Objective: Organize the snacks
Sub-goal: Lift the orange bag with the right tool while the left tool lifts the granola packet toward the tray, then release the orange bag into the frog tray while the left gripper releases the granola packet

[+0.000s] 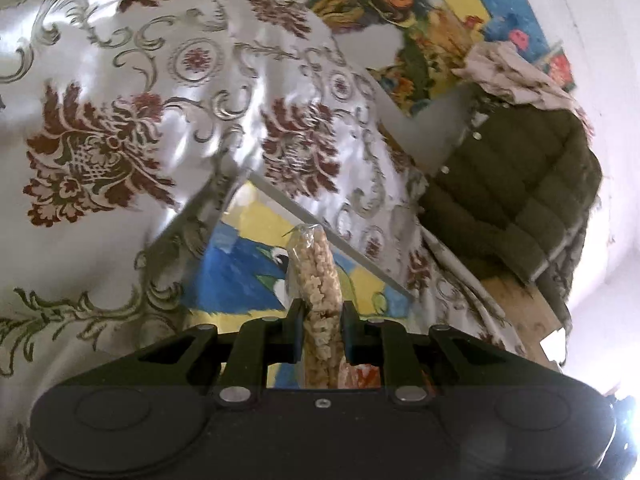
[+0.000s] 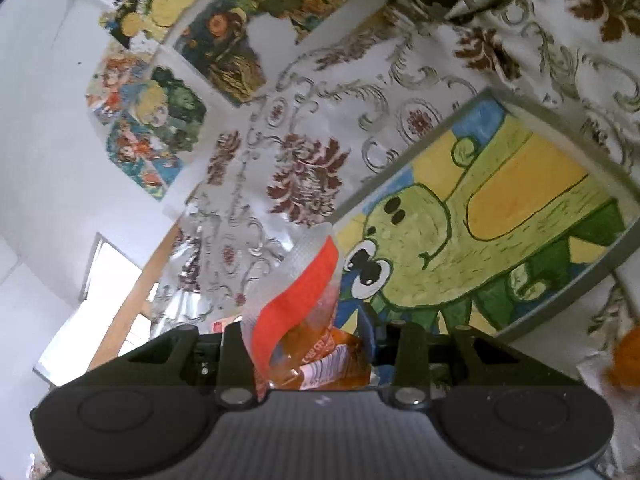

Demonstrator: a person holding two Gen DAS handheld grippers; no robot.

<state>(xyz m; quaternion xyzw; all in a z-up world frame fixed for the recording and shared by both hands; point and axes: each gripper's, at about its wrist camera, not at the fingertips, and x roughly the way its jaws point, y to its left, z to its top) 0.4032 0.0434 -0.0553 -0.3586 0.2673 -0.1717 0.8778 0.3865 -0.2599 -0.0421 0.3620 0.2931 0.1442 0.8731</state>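
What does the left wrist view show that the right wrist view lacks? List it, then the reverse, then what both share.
Only the left wrist view: the left gripper shut on a clear puffed-grain snack pack, and a dark green quilted jacket at the right.

Only the right wrist view: the right gripper shut on an orange-red snack packet, and a bright window at lower left.

Both: the floral tablecloth, the grey-rimmed tray with a cartoon painting, and pictures on the white wall.
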